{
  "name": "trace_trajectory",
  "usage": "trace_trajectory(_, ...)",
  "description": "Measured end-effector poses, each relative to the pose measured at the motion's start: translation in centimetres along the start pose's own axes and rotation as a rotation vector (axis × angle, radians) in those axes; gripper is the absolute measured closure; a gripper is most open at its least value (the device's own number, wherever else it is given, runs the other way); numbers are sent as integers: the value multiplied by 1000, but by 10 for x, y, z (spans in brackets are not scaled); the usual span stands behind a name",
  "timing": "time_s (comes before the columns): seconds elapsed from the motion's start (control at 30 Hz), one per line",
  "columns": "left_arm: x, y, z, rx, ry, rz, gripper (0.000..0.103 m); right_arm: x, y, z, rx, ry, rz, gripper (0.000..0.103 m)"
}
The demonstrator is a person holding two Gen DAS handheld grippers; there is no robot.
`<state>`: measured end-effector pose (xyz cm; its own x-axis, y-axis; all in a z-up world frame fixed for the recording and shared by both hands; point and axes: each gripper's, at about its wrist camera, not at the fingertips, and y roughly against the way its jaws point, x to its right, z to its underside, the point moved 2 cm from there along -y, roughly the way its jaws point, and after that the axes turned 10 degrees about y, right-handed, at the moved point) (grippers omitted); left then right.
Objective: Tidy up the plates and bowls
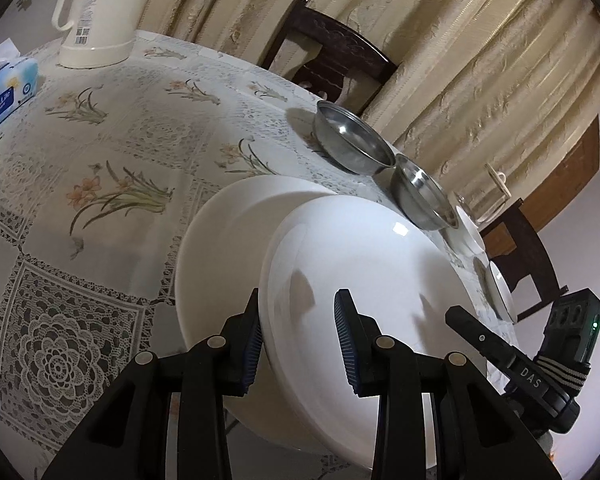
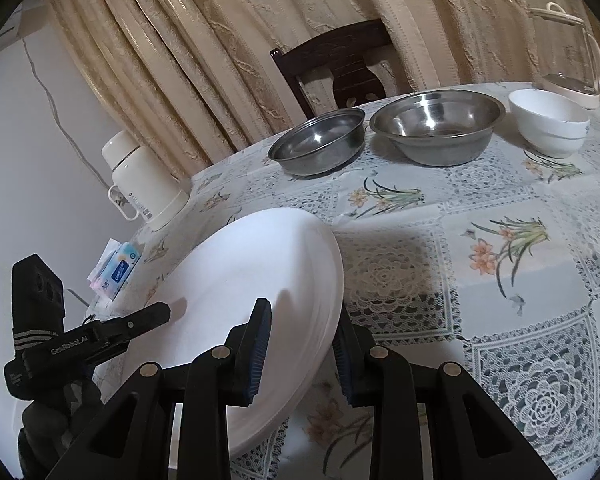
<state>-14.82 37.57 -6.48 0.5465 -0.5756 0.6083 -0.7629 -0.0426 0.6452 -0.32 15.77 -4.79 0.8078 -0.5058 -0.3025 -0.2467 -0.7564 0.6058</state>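
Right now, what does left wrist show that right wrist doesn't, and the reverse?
Left wrist only: a second white plate lying on the cloth under the lifted one, and the right gripper at the lifted plate's far rim.

Right wrist only: stacked white ceramic bowls, a clear glass kettle, and the left gripper reaching in.

Both: the lifted white round plate, two steel bowls, one shallow and one deep, a cream flask, a blue tissue pack, and the floral lace tablecloth.
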Motion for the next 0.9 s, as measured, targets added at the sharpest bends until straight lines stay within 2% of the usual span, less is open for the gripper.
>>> trace_trajectory(0.23,-3,-1,-4,4,31,-4,64,-2,-8,1,-16,14,-7,71)
trace_trajectory(0.53,-12,2,-12,28,64,0,64,-9,-14,1,-18,56,11,71)
trace_trajectory(0.67,-15,8,-16,67,77,0,64,-7,-15,0,-16,49,21,71)
trace_trajectory(0.73,-19,10,-20,94,76,-33,63,-5,-16,1,-16,40,25,71)
trace_trajectory(0.8,-24,14,-24,106,92,2,62,-4,-17,1,-19,35,25,71)
trace_trajectory(0.9,-24,12,-25,100,81,2,62,-5,-17,2,-23,35,24,71)
